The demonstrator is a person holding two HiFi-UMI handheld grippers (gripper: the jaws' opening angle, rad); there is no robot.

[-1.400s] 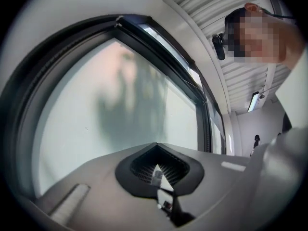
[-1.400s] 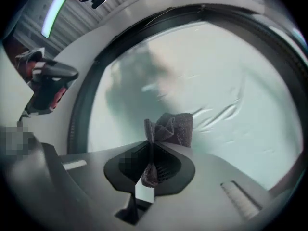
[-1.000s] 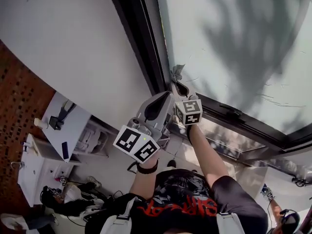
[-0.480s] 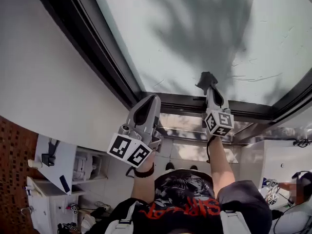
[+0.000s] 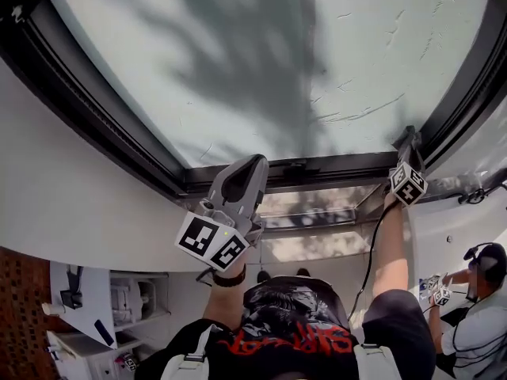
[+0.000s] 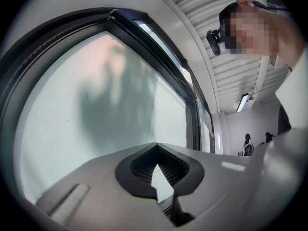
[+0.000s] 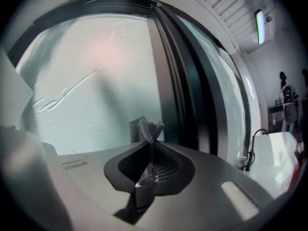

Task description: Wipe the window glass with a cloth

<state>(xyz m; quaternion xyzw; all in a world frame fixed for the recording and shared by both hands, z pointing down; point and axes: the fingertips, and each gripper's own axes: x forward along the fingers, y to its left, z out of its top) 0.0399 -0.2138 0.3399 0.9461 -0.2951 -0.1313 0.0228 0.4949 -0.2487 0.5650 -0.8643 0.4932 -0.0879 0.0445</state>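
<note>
The large window glass (image 5: 277, 62) fills the top of the head view, set in a dark frame (image 5: 317, 169). My right gripper (image 5: 409, 135) is up at the pane's lower right corner, beside the frame, shut on a small grey cloth (image 7: 146, 127). The cloth sticks out past the fingertips toward the glass (image 7: 96, 81) in the right gripper view. My left gripper (image 5: 252, 165) is held near the bottom frame at the middle, shut with nothing in it. In the left gripper view its jaws (image 6: 156, 147) point at the glass (image 6: 96, 105), a little off it.
A white wall (image 5: 71, 212) runs along the left of the window. A second pane (image 7: 216, 81) lies beyond the frame on the right. A seated person with a headset (image 5: 483, 307) is at lower right. White shelves (image 5: 75, 299) stand at lower left.
My right gripper has carried the cloth rightward along the bottom of the pane into its right corner. The left gripper has stayed near the bottom frame. The head view has swung round.
</note>
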